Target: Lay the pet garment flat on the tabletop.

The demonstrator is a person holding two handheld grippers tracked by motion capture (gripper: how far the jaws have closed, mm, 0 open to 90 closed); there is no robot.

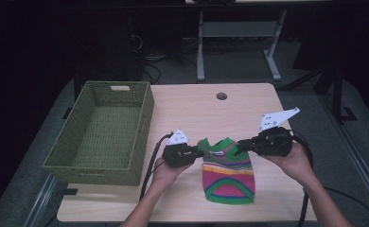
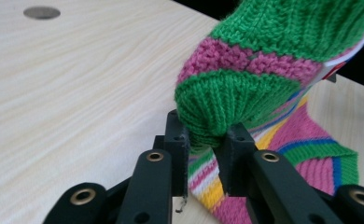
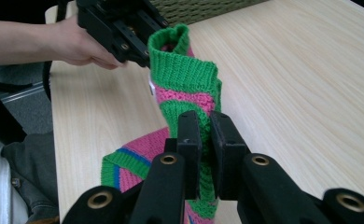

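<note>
A small striped knitted garment [image 1: 227, 172] in green, pink, yellow and blue lies near the table's front edge, its top edge lifted. My left gripper [image 1: 195, 151] is shut on the garment's left green-ribbed corner [image 2: 217, 112]. My right gripper [image 1: 240, 146] is shut on the right corner, its jaws pinching the green rib [image 3: 203, 135]. Between the two grippers the green and pink collar [image 3: 180, 70] stands up off the wood. In the right gripper view the left gripper [image 3: 145, 46] and the hand holding it sit at the far end of the garment.
A green woven basket [image 1: 104, 132] stands on the left part of the light wooden table [image 1: 211, 113], close to the left hand. A round cable hole [image 1: 221, 96] is at the back centre. Chair and desk legs stand on the floor beyond the table.
</note>
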